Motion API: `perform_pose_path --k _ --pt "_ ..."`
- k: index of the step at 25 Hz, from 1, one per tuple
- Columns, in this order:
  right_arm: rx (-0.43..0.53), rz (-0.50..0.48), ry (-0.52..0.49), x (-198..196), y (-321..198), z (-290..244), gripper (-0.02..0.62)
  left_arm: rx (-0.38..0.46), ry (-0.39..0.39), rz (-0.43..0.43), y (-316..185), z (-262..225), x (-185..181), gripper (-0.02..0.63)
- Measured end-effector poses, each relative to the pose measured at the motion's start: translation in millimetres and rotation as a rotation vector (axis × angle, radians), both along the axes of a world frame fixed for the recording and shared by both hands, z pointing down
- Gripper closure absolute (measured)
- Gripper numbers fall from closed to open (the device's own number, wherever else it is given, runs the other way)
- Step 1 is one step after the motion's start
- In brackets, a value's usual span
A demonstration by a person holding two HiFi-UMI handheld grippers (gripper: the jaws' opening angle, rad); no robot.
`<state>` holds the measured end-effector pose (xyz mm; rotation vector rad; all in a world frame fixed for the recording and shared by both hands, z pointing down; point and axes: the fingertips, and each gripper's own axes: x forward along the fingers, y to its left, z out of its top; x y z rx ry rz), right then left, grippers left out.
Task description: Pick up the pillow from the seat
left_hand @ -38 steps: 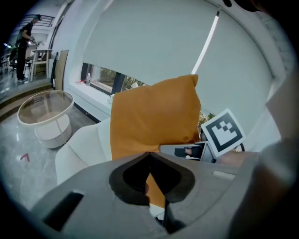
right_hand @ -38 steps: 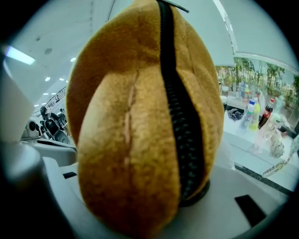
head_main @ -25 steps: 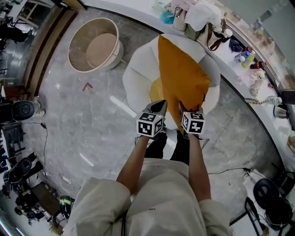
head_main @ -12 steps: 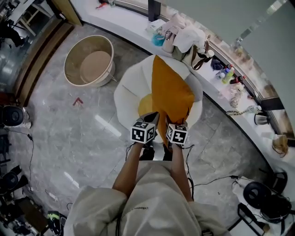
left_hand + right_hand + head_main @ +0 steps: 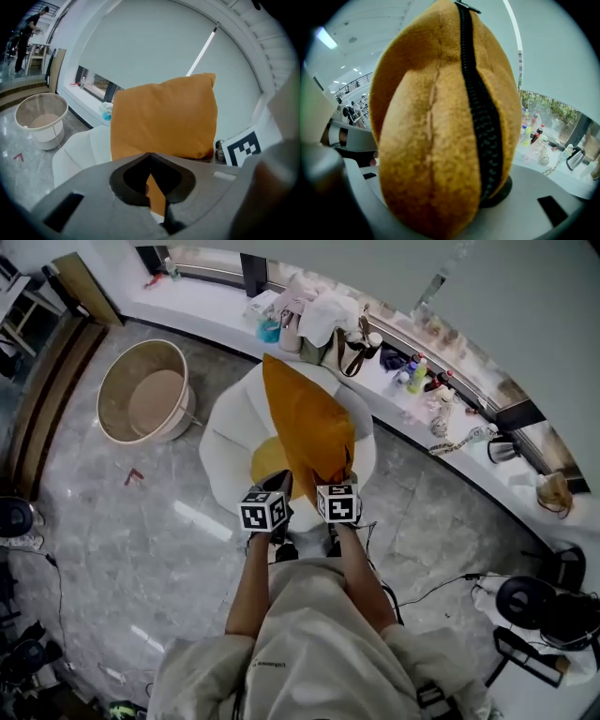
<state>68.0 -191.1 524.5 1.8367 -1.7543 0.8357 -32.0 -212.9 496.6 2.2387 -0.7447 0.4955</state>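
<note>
Lift step, I reckon. Grab is done: pillow is up in both my claws, standing on edge above the white seat, top corner pointing away from me twd the window ledge. From head view I can't tell for sure whether its low end is fully off the seat; looks clear or nearly so.

Right claw: jaws part-spread and clamped on the pillow's fat zipper edge. Its own view is filled w/ orange plush, black zipper running down the middle, stuffing bulging out btwn the jaws. Solid bite.

Left claw: tips pressed together, thin strip of orange fabric in the slit btwn them. Reads as a pinch on the lower edge/corner, a much thinner bite than the right's. Rest of the pillow rises beyond the tips, w/ the seat and a round beige tub off to the left.

Next: raise both claws together at the same rate, so fabric doesn't drag out of the left pinch, then bring it in twd me, away from the seat. Pillow sits tall above the grips and may flop sideways, so no loosening either claw.
</note>
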Motion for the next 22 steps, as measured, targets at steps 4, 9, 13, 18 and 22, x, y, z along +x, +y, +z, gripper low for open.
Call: perform_pose_path --k 4,9,13,18,22 --pt "-0.010 -0.058 0.011 10 7 -6 0.370 0.029 -0.010 -0.032 1 -15 13 0.597" --pt "0.019 -0.131 0.009 43 9 -29 0.370 0.084 -0.046 -0.021 0 -34 64 0.597" --pt "0.043 -0.150 0.006 51 19 -35 0.370 0.126 -0.081 -0.024 17 -42 75 0.597" --pt "0.077 -0.176 -0.034 45 27 -40 0.368 0.101 -0.099 -0.120 39 -35 60 0.597" --pt "0.076 -0.209 -0.032 59 37 -41 0.367 0.096 -0.131 -0.167 62 -31 67 0.597"
